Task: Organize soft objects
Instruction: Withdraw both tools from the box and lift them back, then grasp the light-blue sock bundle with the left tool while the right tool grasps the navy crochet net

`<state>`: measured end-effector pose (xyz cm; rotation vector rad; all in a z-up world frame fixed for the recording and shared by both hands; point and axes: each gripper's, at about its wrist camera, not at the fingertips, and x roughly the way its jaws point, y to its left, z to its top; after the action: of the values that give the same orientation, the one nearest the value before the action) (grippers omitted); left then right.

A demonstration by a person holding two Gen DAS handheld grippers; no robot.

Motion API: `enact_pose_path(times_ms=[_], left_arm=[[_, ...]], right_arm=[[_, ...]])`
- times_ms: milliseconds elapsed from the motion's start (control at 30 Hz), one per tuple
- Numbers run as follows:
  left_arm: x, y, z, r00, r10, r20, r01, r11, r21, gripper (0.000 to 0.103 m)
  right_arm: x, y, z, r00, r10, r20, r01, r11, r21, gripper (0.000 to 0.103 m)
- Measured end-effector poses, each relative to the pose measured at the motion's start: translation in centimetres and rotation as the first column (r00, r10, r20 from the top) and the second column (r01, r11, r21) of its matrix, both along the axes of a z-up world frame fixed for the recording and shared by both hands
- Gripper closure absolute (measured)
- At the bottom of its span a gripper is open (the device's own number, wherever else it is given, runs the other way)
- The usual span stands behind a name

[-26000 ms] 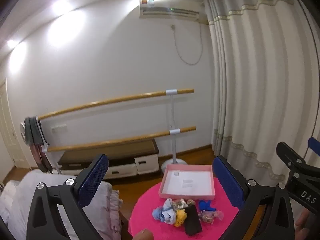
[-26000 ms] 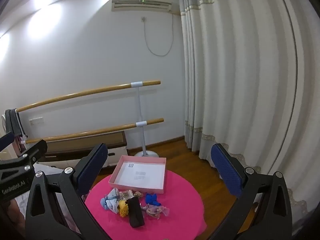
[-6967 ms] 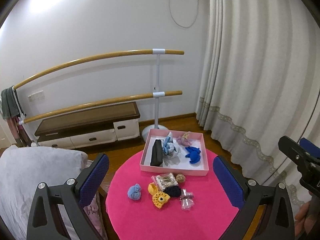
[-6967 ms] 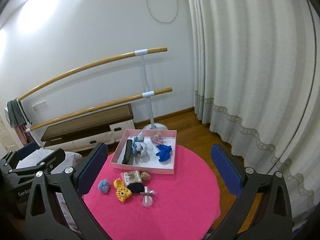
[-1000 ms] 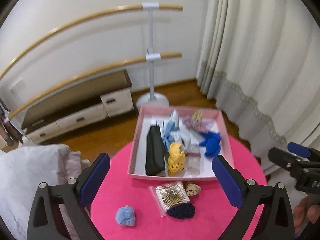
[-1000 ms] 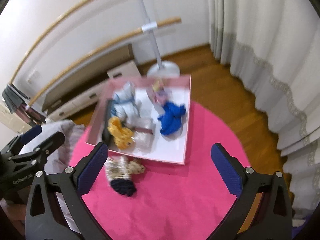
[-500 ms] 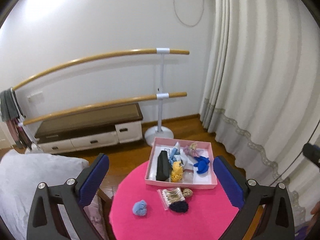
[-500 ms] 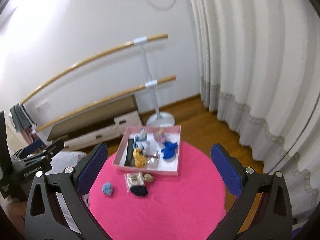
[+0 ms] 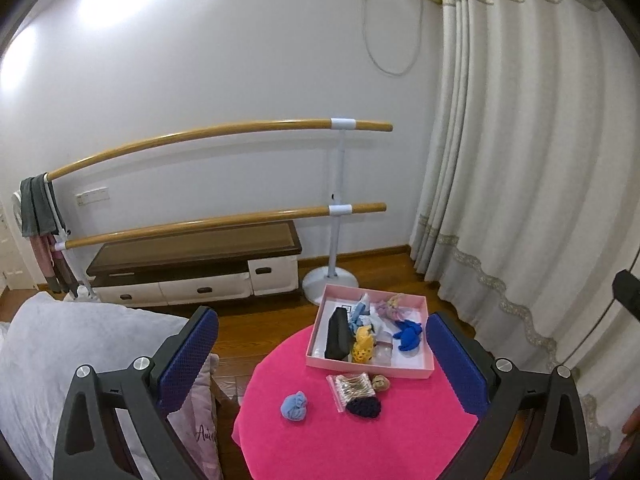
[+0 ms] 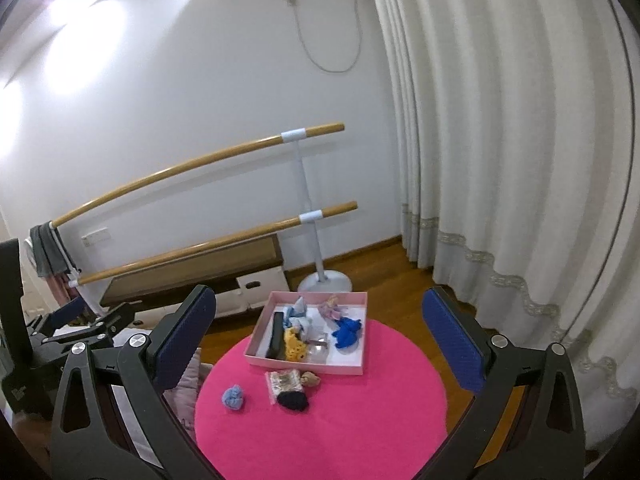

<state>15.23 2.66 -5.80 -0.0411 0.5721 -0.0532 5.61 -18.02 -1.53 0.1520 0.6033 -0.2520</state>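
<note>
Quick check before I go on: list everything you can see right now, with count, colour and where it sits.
table: 1, round, bright pink top, centre foreground
tray: 1, pink walls, white floor, far side of the table
pouch: 1, black, left in the tray
knit piece: 1, yellow, in the tray beside the pouch
royal-blue piece: 1, right in the tray
pale-blue and pinkish pieces: tray's far part, count unclear
pale-blue ball: 1, on the table, left
clear packet: 1, gold contents, before the tray
tan piece: 1, right of the packet
dark navy piece: 1, near the packet
barre: 2 wooden rails, back wall
cabinet: 1, brown and white, under it
curtain: cream, right
left gripper: open, empty
right gripper: open, empty
</note>
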Motion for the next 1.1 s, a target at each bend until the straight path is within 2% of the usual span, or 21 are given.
enact_pose_path(times_ms=[300, 400, 533, 667, 833, 1100], left_arm=[[1.5, 0.1, 0.5, 0.996, 0.084, 0.009, -0.084, 0.996, -0.001, 0.0], [1.9, 0.5, -0.1, 0.995, 0.102, 0.006, -0.102, 0.995, -0.01, 0.0], [3.3, 0.5, -1.8, 0.996, 0.081, -0.029, -0.081, 0.997, 0.002, 0.0], [5.1, 0.7, -3.9, 0.995, 0.066, -0.08, -0.065, 0.998, 0.01, 0.0], [8.7, 0.8, -7.5, 0.982, 0.074, -0.176, -0.072, 0.997, 0.019, 0.0], [15.2, 1.0, -13.5, 0.948, 0.092, -0.304, -0.08, 0.995, 0.053, 0.0]], right_arm=[[1.5, 0.8, -0.1, 0.997, 0.078, -0.014, -0.078, 0.997, 0.011, 0.0], [2.2, 1.2, -0.5, 0.996, 0.084, -0.024, -0.084, 0.996, 0.012, 0.0], [2.7, 1.6, -1.8, 0.996, 0.066, -0.062, -0.065, 0.998, 0.005, 0.0], [3.6, 1.5, -4.3, 0.991, 0.04, -0.13, -0.04, 0.999, 0.01, 0.0], [5.8, 1.4, -8.7, 0.97, 0.067, -0.236, -0.059, 0.997, 0.042, 0.0], [9.3, 1.4, -16.6, 0.911, 0.13, -0.391, -0.106, 0.991, 0.082, 0.0]])
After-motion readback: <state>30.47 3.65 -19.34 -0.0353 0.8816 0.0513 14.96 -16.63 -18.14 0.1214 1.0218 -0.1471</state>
